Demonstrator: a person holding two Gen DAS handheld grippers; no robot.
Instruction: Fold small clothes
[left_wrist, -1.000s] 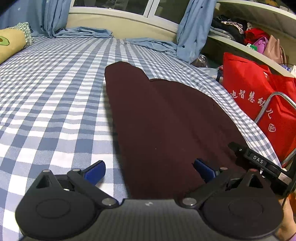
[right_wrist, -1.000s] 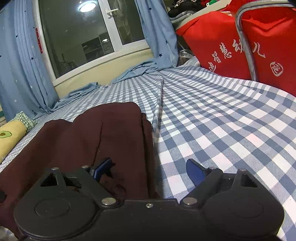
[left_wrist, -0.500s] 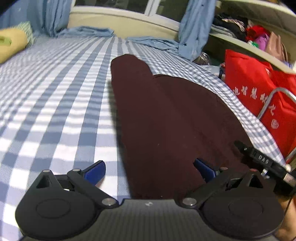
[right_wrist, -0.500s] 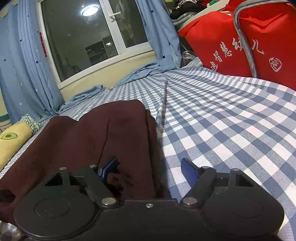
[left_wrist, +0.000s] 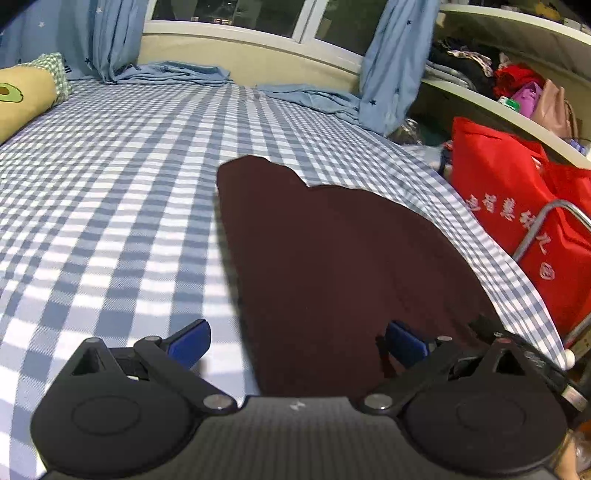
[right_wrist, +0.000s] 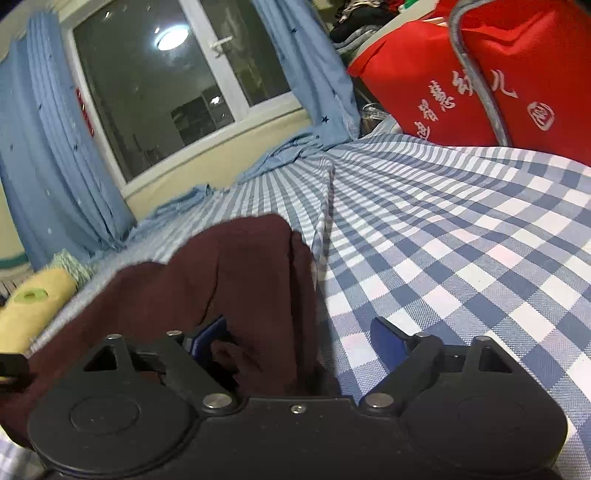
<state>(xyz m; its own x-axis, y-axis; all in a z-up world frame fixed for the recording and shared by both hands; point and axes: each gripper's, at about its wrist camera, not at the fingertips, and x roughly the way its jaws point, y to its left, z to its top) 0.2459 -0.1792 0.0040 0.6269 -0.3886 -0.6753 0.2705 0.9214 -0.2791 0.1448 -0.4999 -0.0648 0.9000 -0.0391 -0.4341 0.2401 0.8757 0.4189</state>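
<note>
A dark maroon garment (left_wrist: 332, 266) lies flat on the blue-and-white checked bed sheet (left_wrist: 110, 206). My left gripper (left_wrist: 297, 341) is open just above its near end, one blue finger over the sheet, the other over the cloth. In the right wrist view the same garment (right_wrist: 236, 280) is bunched between the fingers. My right gripper (right_wrist: 299, 338) is open over the garment's edge, its left finger (right_wrist: 208, 334) against the cloth, its right finger over the bare sheet (right_wrist: 461, 240). The other gripper's black body shows at the right of the left wrist view (left_wrist: 532, 362).
A red fabric bag (left_wrist: 517, 206) with a metal frame stands off the bed's right edge. A yellow avocado pillow (left_wrist: 18, 99) lies far left. Blue curtains (right_wrist: 48, 155) and a window are beyond the bed. Cluttered shelves (left_wrist: 498, 77) are at the right.
The left gripper has tilted up and drawn back a little, showing more of the bed. The right gripper has tilted and moved closer to the garment's edge. Both stay open.
</note>
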